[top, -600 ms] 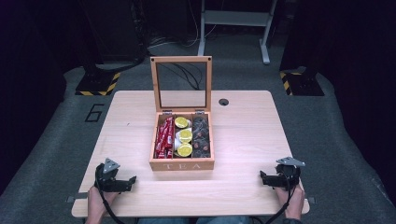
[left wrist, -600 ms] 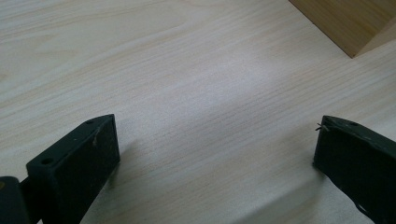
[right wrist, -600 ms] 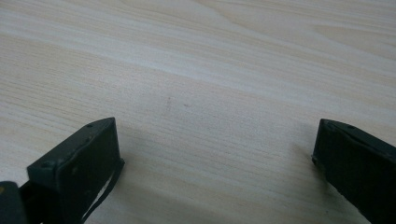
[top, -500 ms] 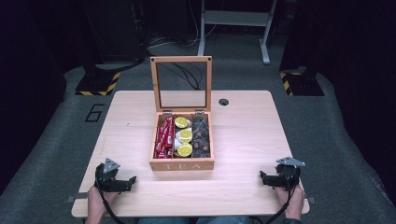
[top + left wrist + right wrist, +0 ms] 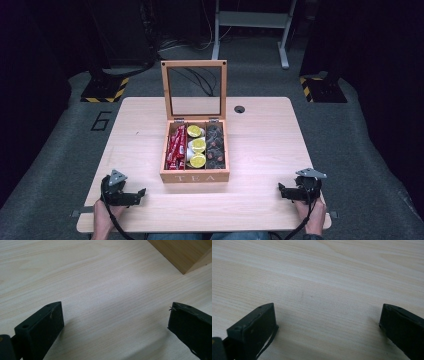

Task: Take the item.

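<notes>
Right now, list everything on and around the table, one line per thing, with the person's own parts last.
Light wooden table: one, pale wood, centre of the high view.
Wooden tea box marked TEA: one, light brown, mid-table, three compartments.
Glass-paned hinged lid: one, wood-framed, standing upright at the box's far edge.
Red packets: several, red, left compartment.
Yellow-lidded capsules: three, yellow, middle compartment.
Dark capsules: several, black-brown, right compartment.
Round cable hole: one, dark, far side of the table.
Hazard-striped bases: two, yellow-black, on the floor.
Floor number 6: one, dark.
Left gripper: one, black, open, near-left table edge.
Right gripper: one, black, open, near-right edge.
</notes>
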The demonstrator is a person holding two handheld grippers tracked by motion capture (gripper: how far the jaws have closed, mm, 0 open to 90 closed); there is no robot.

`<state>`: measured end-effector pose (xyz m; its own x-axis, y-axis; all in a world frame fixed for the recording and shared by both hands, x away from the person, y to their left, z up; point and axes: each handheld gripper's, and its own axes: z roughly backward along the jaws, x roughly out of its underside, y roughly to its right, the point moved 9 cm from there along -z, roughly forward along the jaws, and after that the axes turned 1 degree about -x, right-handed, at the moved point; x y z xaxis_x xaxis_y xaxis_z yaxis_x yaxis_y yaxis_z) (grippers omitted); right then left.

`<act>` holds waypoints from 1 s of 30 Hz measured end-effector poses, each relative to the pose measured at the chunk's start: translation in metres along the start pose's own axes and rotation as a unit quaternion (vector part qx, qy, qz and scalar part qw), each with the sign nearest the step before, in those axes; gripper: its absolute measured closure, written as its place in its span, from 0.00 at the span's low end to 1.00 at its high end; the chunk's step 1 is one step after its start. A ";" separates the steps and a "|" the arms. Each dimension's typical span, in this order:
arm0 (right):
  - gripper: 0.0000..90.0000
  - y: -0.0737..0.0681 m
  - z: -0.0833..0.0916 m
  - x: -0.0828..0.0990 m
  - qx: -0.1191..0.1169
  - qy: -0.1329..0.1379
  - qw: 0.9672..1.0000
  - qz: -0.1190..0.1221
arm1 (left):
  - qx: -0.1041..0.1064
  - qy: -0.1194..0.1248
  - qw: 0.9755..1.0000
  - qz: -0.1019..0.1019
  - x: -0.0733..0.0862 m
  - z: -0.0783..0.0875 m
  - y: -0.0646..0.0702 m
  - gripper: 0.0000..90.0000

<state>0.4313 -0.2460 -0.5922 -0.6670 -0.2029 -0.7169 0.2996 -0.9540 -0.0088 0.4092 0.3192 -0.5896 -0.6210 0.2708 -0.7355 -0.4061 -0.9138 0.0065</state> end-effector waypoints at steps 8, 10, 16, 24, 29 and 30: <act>0.00 0.000 0.000 0.000 0.000 0.000 1.000 -0.001 | 0.007 0.017 1.000 0.001 -0.014 0.010 0.003 0.00; 0.00 0.000 0.000 0.000 0.000 0.000 1.000 0.000 | 0.010 0.022 1.000 0.000 -0.019 0.012 0.005 0.00; 0.00 0.000 0.000 0.000 -0.001 0.001 1.000 0.000 | 0.015 0.037 0.999 -0.009 -0.036 0.018 0.012 0.00; 0.00 0.000 0.000 0.000 -0.001 0.001 1.000 0.000 | 0.026 0.048 0.998 -0.021 -0.060 0.026 0.020 0.00; 0.01 -0.001 0.000 0.000 0.001 0.003 1.000 -0.002 | 0.035 0.062 0.997 -0.025 -0.081 0.031 0.025 0.00; 0.01 -0.001 0.000 0.000 0.000 0.003 1.000 -0.002 | 0.037 0.063 0.997 -0.023 -0.084 0.031 0.027 0.00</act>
<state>0.4312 -0.2453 -0.5922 -0.6645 -0.1984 -0.7205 0.2969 -0.9548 -0.0108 0.4295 0.2814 -0.5063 -0.5136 0.2681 -0.8151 -0.4842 -0.8748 0.0174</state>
